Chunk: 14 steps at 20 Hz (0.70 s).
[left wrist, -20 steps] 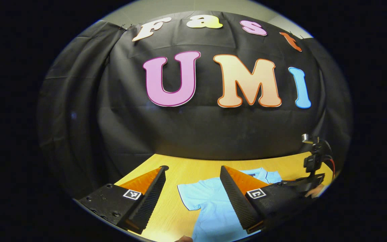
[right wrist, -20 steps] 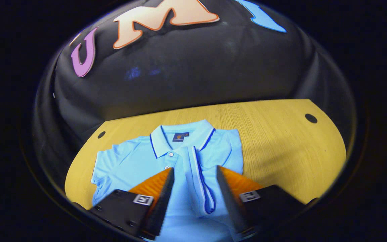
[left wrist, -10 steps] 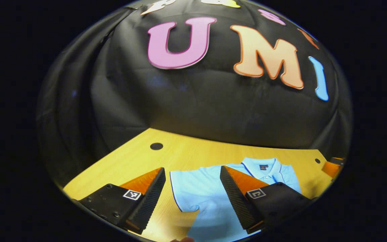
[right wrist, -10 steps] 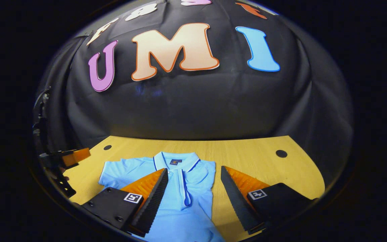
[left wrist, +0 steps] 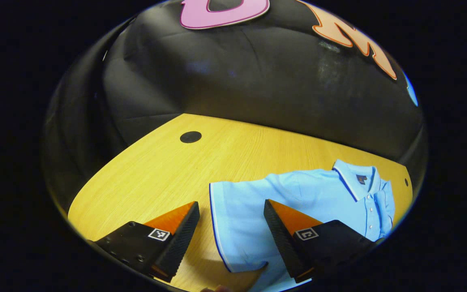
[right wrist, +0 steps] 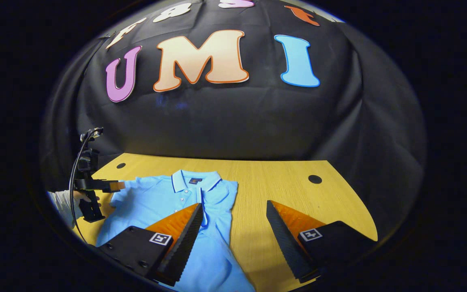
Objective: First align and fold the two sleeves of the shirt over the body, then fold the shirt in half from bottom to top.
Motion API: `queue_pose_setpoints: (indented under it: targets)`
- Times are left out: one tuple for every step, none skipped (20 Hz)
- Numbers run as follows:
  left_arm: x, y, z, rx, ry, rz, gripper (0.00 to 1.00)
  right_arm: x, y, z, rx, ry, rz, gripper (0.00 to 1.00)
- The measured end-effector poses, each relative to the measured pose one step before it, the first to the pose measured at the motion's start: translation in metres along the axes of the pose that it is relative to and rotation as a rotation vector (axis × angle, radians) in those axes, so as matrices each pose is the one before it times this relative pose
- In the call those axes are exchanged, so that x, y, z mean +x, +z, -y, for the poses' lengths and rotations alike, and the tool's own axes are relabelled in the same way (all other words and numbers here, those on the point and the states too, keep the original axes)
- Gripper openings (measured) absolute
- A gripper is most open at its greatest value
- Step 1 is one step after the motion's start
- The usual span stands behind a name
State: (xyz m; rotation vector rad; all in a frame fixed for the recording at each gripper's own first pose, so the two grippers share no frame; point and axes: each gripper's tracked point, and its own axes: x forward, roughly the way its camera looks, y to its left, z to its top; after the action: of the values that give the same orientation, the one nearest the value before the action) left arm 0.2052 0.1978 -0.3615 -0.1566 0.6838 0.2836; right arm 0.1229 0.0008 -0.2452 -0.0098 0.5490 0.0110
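Note:
A light blue polo shirt [left wrist: 298, 190] lies face up on the yellow wooden table [left wrist: 156, 174], collar [left wrist: 353, 178] toward the wall. Its spread sleeve [left wrist: 233, 227] lies flat, and its trimmed edge runs between the fingers of my open left gripper [left wrist: 231, 207], which hovers just over it. In the right gripper view the shirt [right wrist: 156, 198] has its near side folded in over the body, ending in a straight edge. My right gripper [right wrist: 234, 206] is open, one finger over the shirt and one over bare table. The left gripper [right wrist: 114, 186] shows beside the far sleeve.
Round black holes [left wrist: 190, 137] [right wrist: 315, 179] mark the table near its back corners. A hand [right wrist: 77, 196] in a white sleeve holds the left gripper, with a cable above it. Black cloth closes off the back and sides.
The left gripper has tipped down and come closer over the spread sleeve. The right gripper has drawn back and to the right, off the middle of the shirt.

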Motion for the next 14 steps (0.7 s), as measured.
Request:
queue_pose_setpoints:
  targets:
    - [-0.00167,-0.00266,-0.00318,0.00729,0.01641,-0.01672,0.95,-0.00144,0.00026,0.00078,-0.00026,-0.0022,-0.00038,0.98]
    - [0.00381,-0.00133,-0.0015,0.0109,-0.00415,0.00341,0.96,-0.00253,0.00026,0.00091,-0.00256,-0.0011,0.00307,0.95]
    - [0.00204,0.00289,0.0031,0.00217,-0.00933,0.00975,0.96,-0.00194,0.00198,0.0,-0.00232,0.00071,0.00272,0.98]
    - [0.00155,-0.00311,0.00231,0.00687,-0.00709,-0.00986,0.95,-0.00181,0.00038,0.00014,-0.0007,0.00131,0.00076,0.98]
    - [-0.00168,-0.00183,0.00197,0.01249,-0.01667,-0.00693,0.95,-0.00232,0.00053,0.00126,-0.00309,-0.00094,0.00123,0.95]
    - [0.00011,0.00288,0.00647,0.0006,-0.0263,0.00282,0.83,-0.00237,0.00114,0.00252,-0.00297,-0.00234,0.00228,0.94]
    - [0.00109,-0.00046,0.00718,-0.00384,-0.02217,-0.00418,0.65,-0.00137,0.00037,0.00115,-0.00209,0.00282,0.00167,0.94]
    - [0.00013,0.00023,0.00711,-0.01207,-0.02065,0.00383,0.46,-0.00232,-0.00066,0.00283,0.00138,-0.00051,0.00176,0.95]
    - [0.00046,0.00103,0.00149,-0.0127,0.00604,0.00439,0.28,-0.00102,0.00018,0.00404,0.00552,-0.00613,0.00141,0.98]
    - [0.00048,0.00098,-0.00046,-0.00479,0.0092,0.00646,0.05,-0.00044,-0.00161,0.00419,0.00917,-0.008,-0.00058,0.95]
    - [0.00086,0.0012,0.00143,0.00132,0.00439,0.00543,0.05,-0.00127,-0.00089,0.0037,0.01351,-0.00682,-0.00393,0.95]
    - [-0.00113,0.00201,0.00341,0.00333,-0.00544,0.00203,0.02,-0.00153,0.00016,0.00315,0.01378,-0.0032,0.00004,0.98]
    - [-0.00356,-0.00024,0.00527,0.00823,-0.00198,-0.01447,0.01,-0.00199,0.00162,0.00367,0.00762,-0.00534,0.00202,0.98]
    - [-0.00414,-0.00113,0.00627,0.02136,-0.00228,-0.01904,0.0,-0.00226,0.00221,0.00373,0.0008,-0.00572,0.00532,0.95]
